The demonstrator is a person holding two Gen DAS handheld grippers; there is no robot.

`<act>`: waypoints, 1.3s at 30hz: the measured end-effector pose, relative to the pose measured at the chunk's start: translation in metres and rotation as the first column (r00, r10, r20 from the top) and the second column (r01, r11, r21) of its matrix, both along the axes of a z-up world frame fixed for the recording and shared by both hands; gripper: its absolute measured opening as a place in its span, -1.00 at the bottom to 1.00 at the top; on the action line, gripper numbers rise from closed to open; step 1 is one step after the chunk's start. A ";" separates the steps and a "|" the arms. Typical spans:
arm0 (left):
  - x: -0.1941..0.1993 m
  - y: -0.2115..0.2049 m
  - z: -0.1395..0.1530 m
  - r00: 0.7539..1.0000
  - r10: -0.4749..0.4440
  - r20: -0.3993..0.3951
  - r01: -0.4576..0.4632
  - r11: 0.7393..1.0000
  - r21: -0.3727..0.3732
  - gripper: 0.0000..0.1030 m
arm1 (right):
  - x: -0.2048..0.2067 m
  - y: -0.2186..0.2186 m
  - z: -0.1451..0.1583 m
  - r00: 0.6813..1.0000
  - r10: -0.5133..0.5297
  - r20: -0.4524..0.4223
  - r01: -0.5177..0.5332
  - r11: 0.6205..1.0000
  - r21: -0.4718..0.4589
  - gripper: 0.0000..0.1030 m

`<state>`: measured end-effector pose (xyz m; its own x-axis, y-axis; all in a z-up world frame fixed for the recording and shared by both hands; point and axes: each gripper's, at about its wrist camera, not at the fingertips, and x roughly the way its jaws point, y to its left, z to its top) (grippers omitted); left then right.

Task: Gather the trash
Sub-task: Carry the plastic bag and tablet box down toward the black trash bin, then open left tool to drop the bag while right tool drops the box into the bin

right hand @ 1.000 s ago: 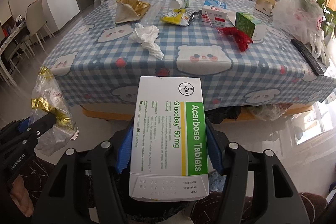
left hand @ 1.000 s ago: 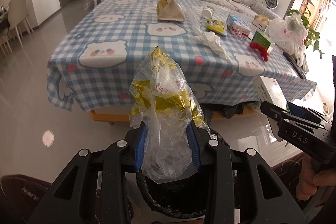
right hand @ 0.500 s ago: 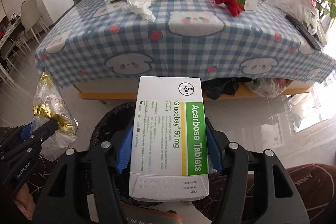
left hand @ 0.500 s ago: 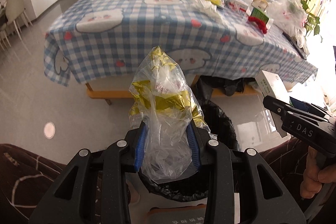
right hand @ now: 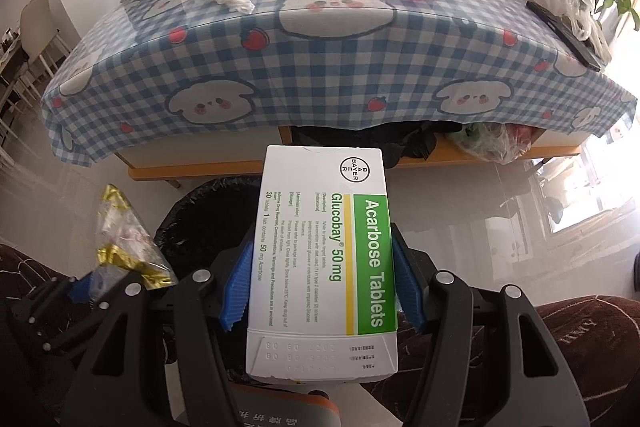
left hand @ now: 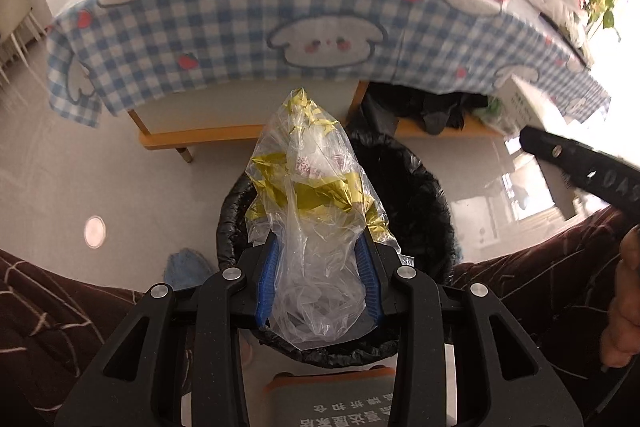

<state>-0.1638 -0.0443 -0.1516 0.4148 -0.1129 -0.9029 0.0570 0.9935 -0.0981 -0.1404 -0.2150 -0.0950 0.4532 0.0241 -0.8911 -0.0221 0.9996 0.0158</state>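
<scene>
Standing on the near floor before the far table [right hand: 320, 67], the black-lined bin [left hand: 420, 211] sits below both tools; right gripper [right hand: 320, 279] pinches the tablet box [right hand: 324, 259], left gripper [left hand: 318, 271] pinches the plastic bag [left hand: 316, 211] over it

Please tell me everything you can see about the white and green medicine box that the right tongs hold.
The medicine box is a flat white carton, apparently cardboard, with a green band and a thin yellow stripe. It reads "Acarbose Tablets", "Glucobay 50 mg" and a Bayer mark. It looks closed and undamaged. The right tongs grip its long sides between blue ribbed pads, its length pointing forward. Behind it stands a bin with a black liner.
</scene>
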 end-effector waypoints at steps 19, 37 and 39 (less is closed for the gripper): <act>0.029 -0.054 -0.063 0.993 -0.081 -0.082 0.083 0.996 0.021 -0.33 | 0.009 -0.022 0.000 0.997 -0.080 0.015 0.080 0.997 0.005 0.12; 0.037 -0.042 -0.032 1.000 -0.026 0.006 0.025 0.999 0.036 0.87 | 0.011 -0.024 -0.011 0.993 -0.114 -0.006 0.114 0.993 -0.024 0.13; 0.038 -0.034 -0.024 1.000 -0.010 0.027 0.009 0.999 0.040 0.88 | 0.013 -0.023 -0.017 0.992 -0.122 -0.023 0.121 0.992 -0.028 0.13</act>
<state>-0.1254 -0.0787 -0.1756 0.4386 -0.0811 -0.8950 0.0690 0.9960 -0.0564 -0.1278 -0.2378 -0.1124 0.4292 -0.0530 -0.9017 0.0994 0.9950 -0.0112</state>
